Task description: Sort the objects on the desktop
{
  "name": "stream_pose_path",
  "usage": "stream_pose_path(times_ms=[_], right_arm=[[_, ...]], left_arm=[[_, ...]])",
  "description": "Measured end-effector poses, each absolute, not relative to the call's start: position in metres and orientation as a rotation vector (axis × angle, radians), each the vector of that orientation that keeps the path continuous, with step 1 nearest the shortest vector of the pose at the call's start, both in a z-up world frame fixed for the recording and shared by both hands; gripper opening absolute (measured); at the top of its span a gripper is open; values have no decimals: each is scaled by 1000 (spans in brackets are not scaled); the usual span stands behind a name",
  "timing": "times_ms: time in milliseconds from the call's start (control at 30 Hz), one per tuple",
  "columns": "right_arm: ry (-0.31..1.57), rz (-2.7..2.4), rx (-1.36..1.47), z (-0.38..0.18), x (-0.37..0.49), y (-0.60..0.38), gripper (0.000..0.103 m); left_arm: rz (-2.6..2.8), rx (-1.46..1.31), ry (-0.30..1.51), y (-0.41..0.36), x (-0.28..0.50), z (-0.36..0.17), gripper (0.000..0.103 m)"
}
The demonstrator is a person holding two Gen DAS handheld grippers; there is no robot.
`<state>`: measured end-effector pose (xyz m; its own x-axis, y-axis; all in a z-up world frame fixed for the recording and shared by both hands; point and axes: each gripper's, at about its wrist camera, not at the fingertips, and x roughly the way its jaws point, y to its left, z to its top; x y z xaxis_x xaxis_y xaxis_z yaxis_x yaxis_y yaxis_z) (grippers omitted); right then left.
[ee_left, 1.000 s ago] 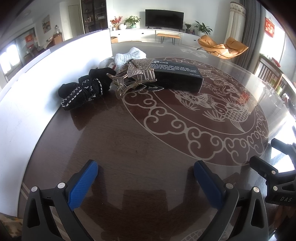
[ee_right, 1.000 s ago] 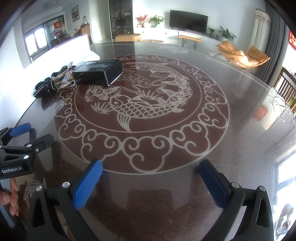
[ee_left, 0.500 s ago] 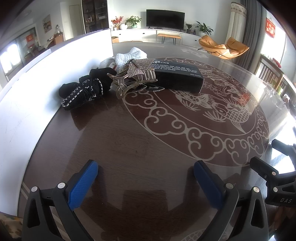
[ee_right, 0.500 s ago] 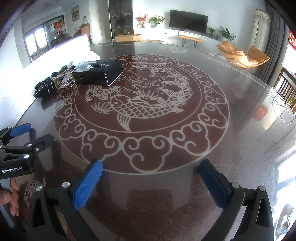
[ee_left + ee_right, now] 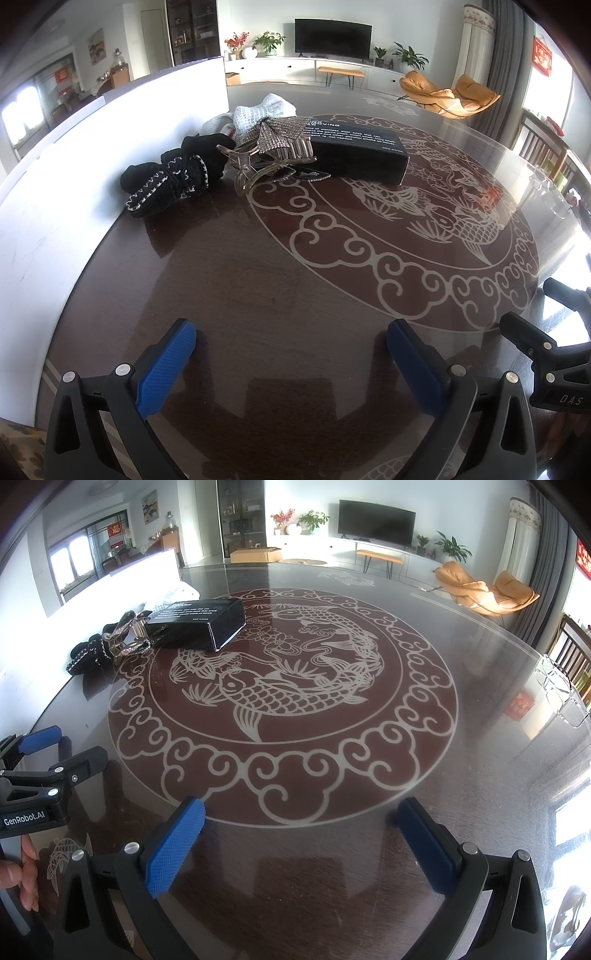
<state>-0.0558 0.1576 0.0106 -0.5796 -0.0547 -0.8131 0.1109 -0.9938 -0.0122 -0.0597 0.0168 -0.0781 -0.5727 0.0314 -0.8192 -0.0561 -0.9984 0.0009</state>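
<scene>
Along the white board [image 5: 55, 206] at the table's [image 5: 280, 288] left edge lie, left to right, black knit gloves [image 5: 168, 179], a clear hair clip [image 5: 266, 162] with a sparkly bow, a white knit cloth [image 5: 262, 110], and a closed black box [image 5: 354, 153] touching the clip. Nothing stands between these and either claw. The left claw [image 5: 291, 354] and right claw [image 5: 301, 830] hover wide open and empty over bare table, well apart from the pile.
</scene>
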Motion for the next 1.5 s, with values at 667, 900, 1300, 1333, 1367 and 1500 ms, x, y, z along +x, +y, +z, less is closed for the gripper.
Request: stream_pose_path(times_ms=[667, 900, 1300, 1333, 1367, 1500], right_arm=[[94, -2710, 1392, 11, -56, 158, 103], [94, -2710, 1392, 11, -56, 157, 103], [94, -2710, 1392, 11, -55, 157, 103], [94, -2710, 1392, 11, -56, 157, 103], [94, -2710, 1392, 11, -56, 157, 103], [94, -2709, 1392, 11, -56, 157, 103]], left_arm=[[2958, -1120, 208, 12, -67, -33, 103], [2816, -1131, 244, -11, -156, -20, 103], [2563, -1226, 400, 35, -131, -56, 103], [2567, -1209, 398, 38, -118, -50, 103], [2587, -1169, 392, 39, -103, -42, 103], [2673, -1100, 329, 20, -80, -24, 103]])
